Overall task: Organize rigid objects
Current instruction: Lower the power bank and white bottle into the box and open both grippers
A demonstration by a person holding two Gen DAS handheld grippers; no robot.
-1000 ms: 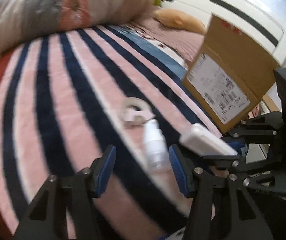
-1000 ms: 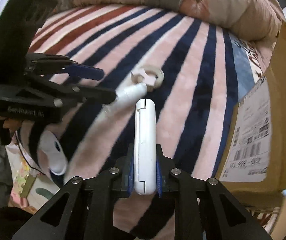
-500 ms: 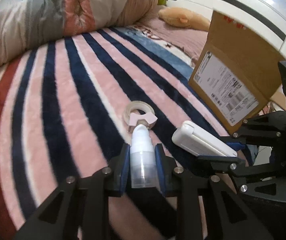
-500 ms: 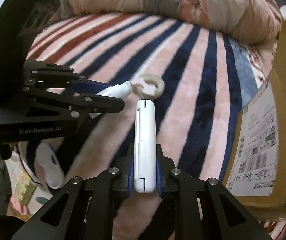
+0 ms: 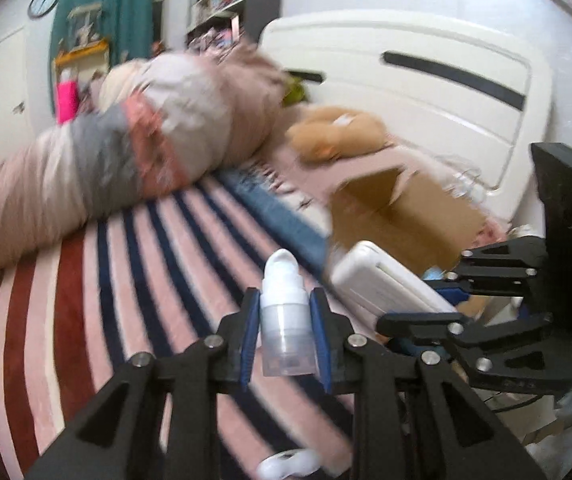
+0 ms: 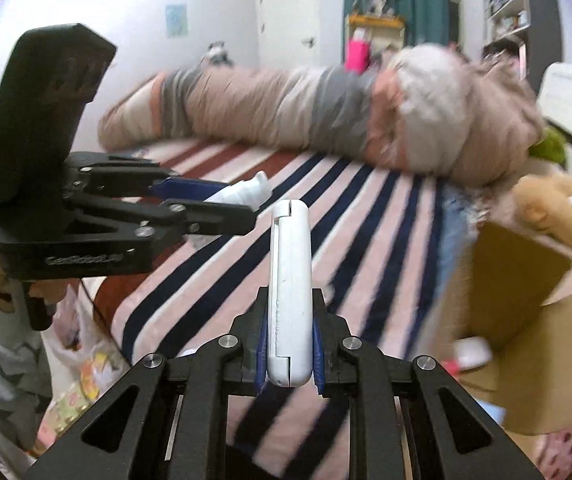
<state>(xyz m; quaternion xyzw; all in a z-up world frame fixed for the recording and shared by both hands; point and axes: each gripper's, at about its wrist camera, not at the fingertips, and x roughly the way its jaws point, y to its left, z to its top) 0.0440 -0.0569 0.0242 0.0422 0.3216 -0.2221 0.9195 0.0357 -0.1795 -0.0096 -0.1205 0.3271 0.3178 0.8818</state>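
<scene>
Left gripper point(image 5: 285, 332) pinches cylindrical frosted plastic bottle point(image 5: 286, 312)

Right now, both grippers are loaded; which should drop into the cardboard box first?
Probably the right gripper. Its white case sits nearer the open cardboard box. The left gripper, holding the pump bottle, is on the far side.

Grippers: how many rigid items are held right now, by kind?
Pump bottle: 1, in the left gripper
White case: 1, in the right gripper
Total: 2
</scene>
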